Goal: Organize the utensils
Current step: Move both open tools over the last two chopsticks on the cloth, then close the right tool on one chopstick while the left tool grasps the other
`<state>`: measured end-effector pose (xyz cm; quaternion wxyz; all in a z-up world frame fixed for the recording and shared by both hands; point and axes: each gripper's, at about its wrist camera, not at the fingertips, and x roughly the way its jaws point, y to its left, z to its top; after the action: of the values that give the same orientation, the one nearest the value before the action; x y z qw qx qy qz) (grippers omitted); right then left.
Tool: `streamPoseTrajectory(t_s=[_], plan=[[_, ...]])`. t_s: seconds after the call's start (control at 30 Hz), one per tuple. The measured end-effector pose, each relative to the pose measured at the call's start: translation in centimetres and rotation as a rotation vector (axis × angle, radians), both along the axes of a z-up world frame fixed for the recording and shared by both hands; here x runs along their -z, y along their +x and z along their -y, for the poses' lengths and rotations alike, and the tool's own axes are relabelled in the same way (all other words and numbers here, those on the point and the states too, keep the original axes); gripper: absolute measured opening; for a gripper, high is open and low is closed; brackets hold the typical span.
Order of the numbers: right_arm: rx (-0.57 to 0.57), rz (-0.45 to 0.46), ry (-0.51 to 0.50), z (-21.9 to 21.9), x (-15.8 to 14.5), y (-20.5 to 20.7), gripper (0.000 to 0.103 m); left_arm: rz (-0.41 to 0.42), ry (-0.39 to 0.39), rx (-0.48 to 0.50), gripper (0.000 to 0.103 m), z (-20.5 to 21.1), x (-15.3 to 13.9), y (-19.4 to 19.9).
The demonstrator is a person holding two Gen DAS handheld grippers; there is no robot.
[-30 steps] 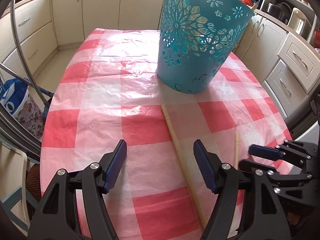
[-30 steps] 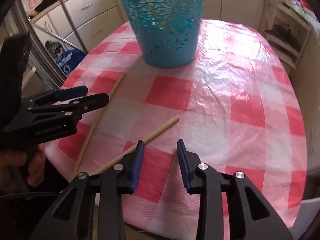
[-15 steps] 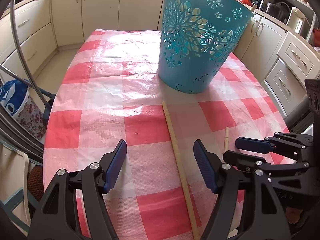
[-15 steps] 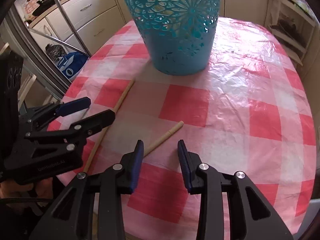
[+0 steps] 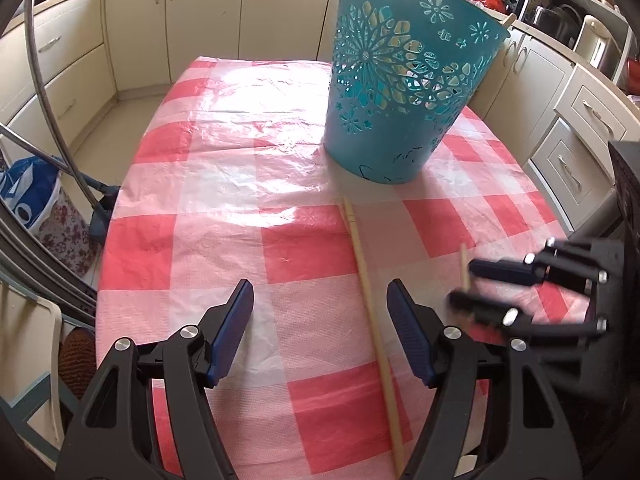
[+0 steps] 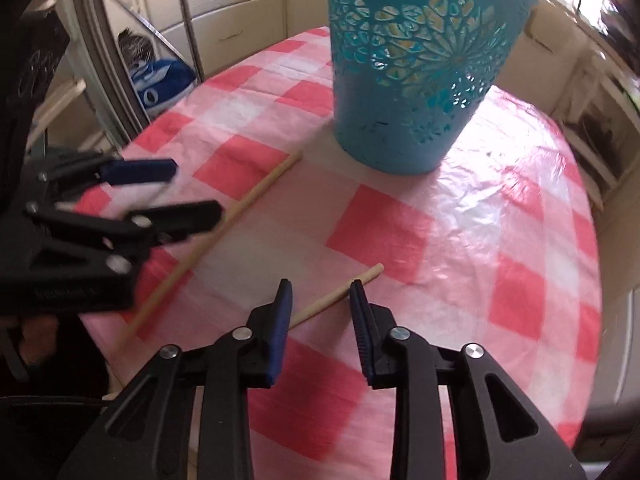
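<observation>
Two wooden sticks lie on the bench: the short stick (image 6: 336,294) sits between the narrowly parted right gripper (image 6: 320,312) fingers for pickup; the long stick (image 5: 370,304) sits between the wide left gripper (image 5: 320,328) fingers, teal basket (image 5: 404,92) beyond.

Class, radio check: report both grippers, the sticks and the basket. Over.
Left gripper open, straddling long stick. Right gripper open, around short stick, not gripping. Both sticks flat on table. Basket upright beyond; nothing in the way.
</observation>
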<state>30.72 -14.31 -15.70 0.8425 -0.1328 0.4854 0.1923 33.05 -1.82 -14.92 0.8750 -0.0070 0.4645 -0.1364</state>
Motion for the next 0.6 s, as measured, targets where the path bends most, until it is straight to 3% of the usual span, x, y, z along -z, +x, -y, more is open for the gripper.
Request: streamPoseTrajectory(t_s=[0.17, 0.23, 0.3, 0.4, 0.5, 0.6], plan=[[-0.001, 0.074, -0.085, 4.4, -0.4, 1.1, 0.021, -0.007, 0.010, 0.020, 0.066, 0.3, 0.1, 0.0], [0.064, 0.062, -0.015, 6.2, -1.3, 1.3, 0.023, -0.006, 0.008, 0.029, 0.066, 0.6, 0.1, -0.1], [0.147, 0.026, 0.076, 7.9, -2.2, 1.2, 0.042, -0.005, 0.009, 0.040, 0.066, 1.1, 0.1, 0.0], [0.289, -0.061, 0.174, 9.9, -1.8, 0.9, 0.044, -0.003, 0.018, 0.050, 0.066, 1.8, 0.1, 0.3], [0.379, -0.096, 0.206, 10.3, -0.9, 1.0, 0.044, -0.001, 0.032, 0.050, 0.066, 2.4, 0.2, 0.8], [0.382, -0.092, 0.203, 8.9, -0.7, 1.1, 0.044, 0.006, 0.044, 0.049, 0.066, 2.9, 0.1, 1.4]])
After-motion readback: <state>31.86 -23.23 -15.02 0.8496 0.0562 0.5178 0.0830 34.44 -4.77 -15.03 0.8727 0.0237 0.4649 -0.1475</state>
